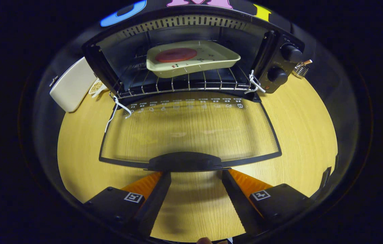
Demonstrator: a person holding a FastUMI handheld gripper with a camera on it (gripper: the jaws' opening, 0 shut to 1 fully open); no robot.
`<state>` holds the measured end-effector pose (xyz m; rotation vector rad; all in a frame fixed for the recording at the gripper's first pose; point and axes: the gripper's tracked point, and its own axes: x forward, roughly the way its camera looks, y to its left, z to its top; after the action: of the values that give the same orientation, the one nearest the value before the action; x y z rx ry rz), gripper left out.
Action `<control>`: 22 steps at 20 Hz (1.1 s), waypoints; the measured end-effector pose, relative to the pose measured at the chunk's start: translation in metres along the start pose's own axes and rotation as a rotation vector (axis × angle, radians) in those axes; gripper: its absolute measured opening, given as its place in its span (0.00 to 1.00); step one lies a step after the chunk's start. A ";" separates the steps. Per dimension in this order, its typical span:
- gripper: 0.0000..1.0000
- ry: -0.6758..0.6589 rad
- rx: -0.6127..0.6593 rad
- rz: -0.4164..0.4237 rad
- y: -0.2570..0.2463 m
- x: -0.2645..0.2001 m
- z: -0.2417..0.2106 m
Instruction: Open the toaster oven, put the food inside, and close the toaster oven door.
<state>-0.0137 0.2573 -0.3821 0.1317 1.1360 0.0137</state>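
Black toaster oven point(191, 54) standing wide open on pale wooden table point(300, 128), glass door point(189, 130) folded flat toward the gripper. Food already inside: cream rectangular tray point(191, 61) carrying 1 round reddish slice point(176, 54), resting on wire rack point(184, 84) in the middle of the cavity, slightly askew. Opening and loading apparently done, then; only the closing left. Gripper point(195, 174) with its 2 fingers spread apart, clamped on nothing, tips just at the near edge of the dark curved door handle point(184, 161), one at each end of it; contact hard to judge. Door glass clear with a dotted border and a row of small white markings near the hinge. 2 black knobs point(284, 64) on the right-hand control panel. Cream flat-sided object point(73, 84) beside the oven's left flank, nature unclear. Next move probably a lift under the handle to swing the door up.
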 end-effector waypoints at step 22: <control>1.00 -0.449 -0.114 0.044 -0.005 -0.113 0.121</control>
<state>0.0478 0.2318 -0.2299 0.0538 0.6822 0.0837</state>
